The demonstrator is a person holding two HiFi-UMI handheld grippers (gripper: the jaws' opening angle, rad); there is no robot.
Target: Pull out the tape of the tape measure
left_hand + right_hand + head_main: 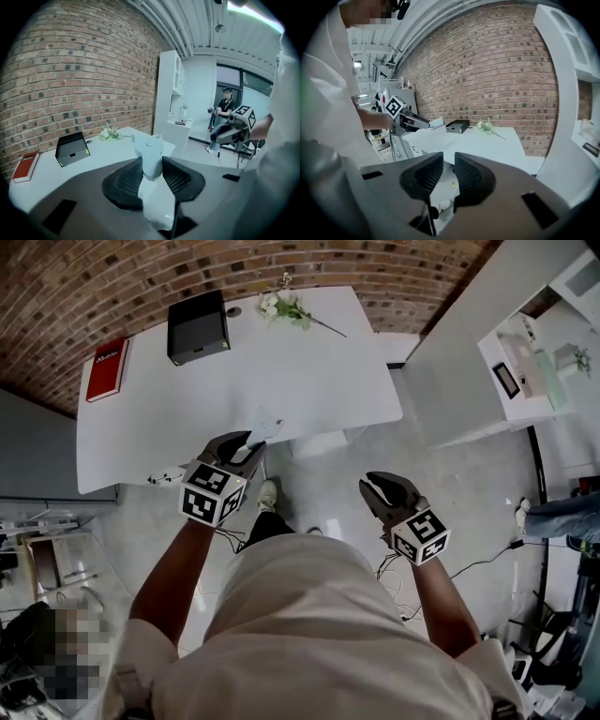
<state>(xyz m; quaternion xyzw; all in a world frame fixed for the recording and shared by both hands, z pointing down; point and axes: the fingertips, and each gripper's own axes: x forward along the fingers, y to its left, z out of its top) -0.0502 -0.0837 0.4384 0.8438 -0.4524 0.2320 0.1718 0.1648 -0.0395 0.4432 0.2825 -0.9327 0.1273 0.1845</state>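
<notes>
A pale white tape measure (262, 428) sticks out past the tips of my left gripper (249, 442), over the near edge of the white table (309, 381). In the left gripper view its rounded body (150, 154) sits between the black ribbed pads (127, 180), and the left gripper (152, 177) is shut on it. No pulled-out tape shows. My right gripper (377, 486) hangs over the floor to the right, apart from the table. Its jaws (449, 174) stand a narrow slit apart with nothing between them. Each gripper shows in the other's view: the right gripper (233, 130) and the left gripper (408, 120).
On the table's far side lie a black box (198, 326), a red book (106, 368) and a sprig of white flowers (286, 307). A white cabinet (525, 362) stands to the right. Cables (469, 568) trail on the floor. A second person (227, 104) stands far off.
</notes>
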